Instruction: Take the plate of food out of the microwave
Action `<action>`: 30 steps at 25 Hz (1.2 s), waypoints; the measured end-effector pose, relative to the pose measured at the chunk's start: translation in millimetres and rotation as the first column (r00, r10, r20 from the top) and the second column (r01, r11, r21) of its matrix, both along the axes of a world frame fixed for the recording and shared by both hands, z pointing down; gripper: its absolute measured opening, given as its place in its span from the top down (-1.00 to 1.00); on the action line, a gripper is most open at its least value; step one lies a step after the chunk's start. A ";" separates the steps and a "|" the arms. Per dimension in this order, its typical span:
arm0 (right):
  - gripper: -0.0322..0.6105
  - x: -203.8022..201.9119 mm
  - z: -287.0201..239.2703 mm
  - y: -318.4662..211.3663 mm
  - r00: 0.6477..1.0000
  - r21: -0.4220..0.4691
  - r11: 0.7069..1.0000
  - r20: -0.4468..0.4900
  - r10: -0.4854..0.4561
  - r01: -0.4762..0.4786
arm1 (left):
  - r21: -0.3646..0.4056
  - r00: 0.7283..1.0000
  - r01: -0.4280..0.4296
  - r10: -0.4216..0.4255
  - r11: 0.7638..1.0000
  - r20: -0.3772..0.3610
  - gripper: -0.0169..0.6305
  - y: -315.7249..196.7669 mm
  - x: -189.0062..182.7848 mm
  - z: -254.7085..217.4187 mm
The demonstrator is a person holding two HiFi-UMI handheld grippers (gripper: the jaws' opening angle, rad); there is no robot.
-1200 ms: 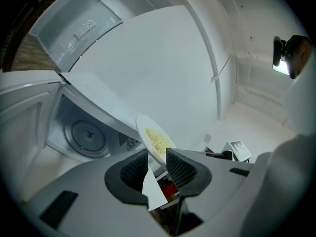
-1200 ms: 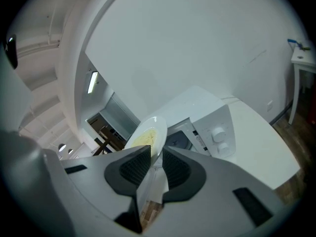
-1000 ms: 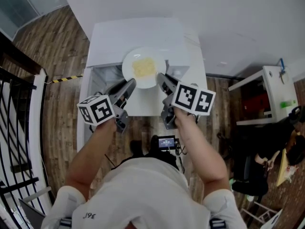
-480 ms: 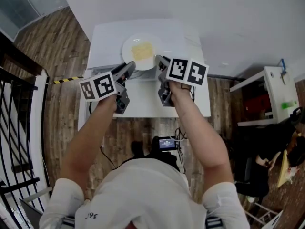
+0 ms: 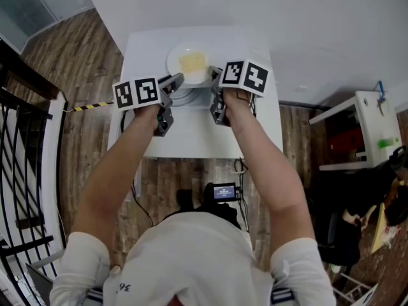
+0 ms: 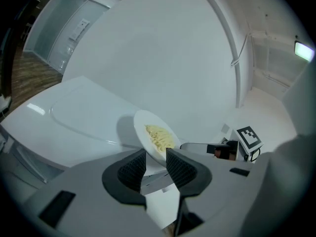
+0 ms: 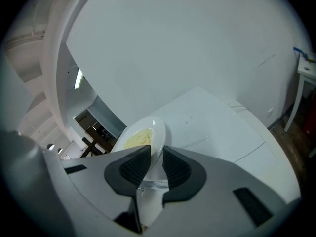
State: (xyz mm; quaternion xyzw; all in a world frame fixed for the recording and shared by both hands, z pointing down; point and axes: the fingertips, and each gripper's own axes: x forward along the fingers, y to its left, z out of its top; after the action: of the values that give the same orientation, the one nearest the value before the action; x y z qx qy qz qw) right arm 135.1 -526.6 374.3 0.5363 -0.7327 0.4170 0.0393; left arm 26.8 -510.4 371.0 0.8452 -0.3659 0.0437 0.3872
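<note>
A white plate (image 5: 191, 64) with a heap of pale yellow noodles hangs over the white flat top (image 5: 197, 129) near the wall. My left gripper (image 5: 176, 80) is shut on the plate's left rim. At the opposite rim my right gripper (image 5: 214, 76) is shut as well. In the left gripper view the plate (image 6: 154, 135) stands tilted, its edge pinched between the left gripper (image 6: 156, 164) pads. The right gripper view shows the plate (image 7: 142, 136) the same way, its rim clamped in the right gripper (image 7: 156, 165). No microwave opening is in sight.
A white wall (image 5: 268, 18) rises just behind the white top. Wooden floor (image 5: 83, 56) surrounds it, with a black railing (image 5: 25, 171) and yellow-black tape (image 5: 89, 106) at the left. At the right stand a white shelf (image 5: 363, 126) and a seated person (image 5: 376, 215).
Both grippers have carried the plate away from my body toward the wall, from the front edge to over the white top. Both grips stay the same.
</note>
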 end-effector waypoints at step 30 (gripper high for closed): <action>0.70 8.2 17.3 -33.1 0.993 -0.065 0.995 -0.096 0.070 -0.077 | -0.050 0.976 -0.090 0.099 0.995 0.194 0.57 -42.2 -17.0 4.1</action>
State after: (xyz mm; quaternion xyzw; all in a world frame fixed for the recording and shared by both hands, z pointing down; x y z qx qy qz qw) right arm 143.4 -559.7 391.6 0.5804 -0.6949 0.4175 0.0768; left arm 9.7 -552.6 375.2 0.8450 -0.3607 0.1530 0.3640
